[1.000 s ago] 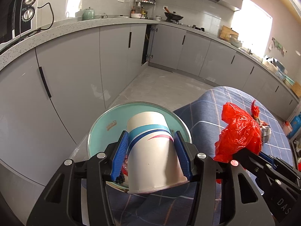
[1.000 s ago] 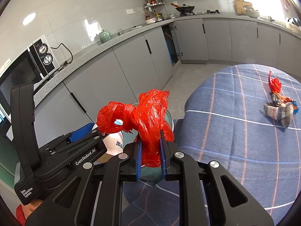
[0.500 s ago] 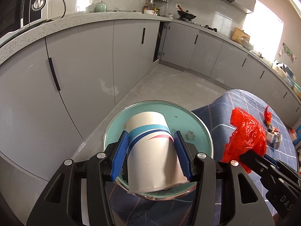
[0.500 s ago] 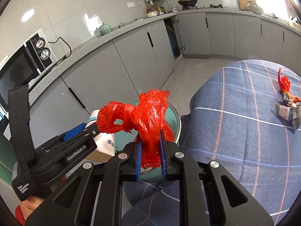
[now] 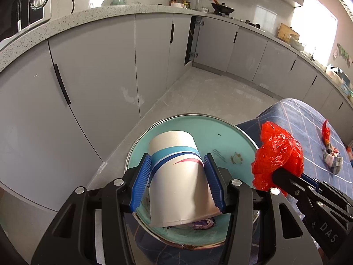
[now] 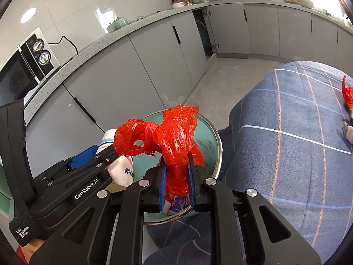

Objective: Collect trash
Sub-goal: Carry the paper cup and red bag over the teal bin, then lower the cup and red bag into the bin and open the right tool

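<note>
My left gripper (image 5: 177, 172) is shut on a white paper cup (image 5: 178, 181) with blue and red stripes, held bottom-forward over the open teal trash bin (image 5: 222, 137). My right gripper (image 6: 176, 176) is shut on a crumpled red plastic bag (image 6: 174, 139), also held above the teal trash bin (image 6: 209, 141). The bag also shows in the left wrist view (image 5: 278, 152), and the cup in the right wrist view (image 6: 119, 167). Some wrappers lie at the bin's bottom (image 5: 203, 223).
A table with a blue checked cloth (image 6: 286, 154) stands right of the bin. More trash (image 5: 331, 152) lies on it farther right. Grey kitchen cabinets (image 5: 92, 77) and a countertop with a microwave (image 6: 28, 66) run along the left and back.
Both grippers have moved forward and down over the bin, which now fills more of each view. The cup and the bag stay gripped.
</note>
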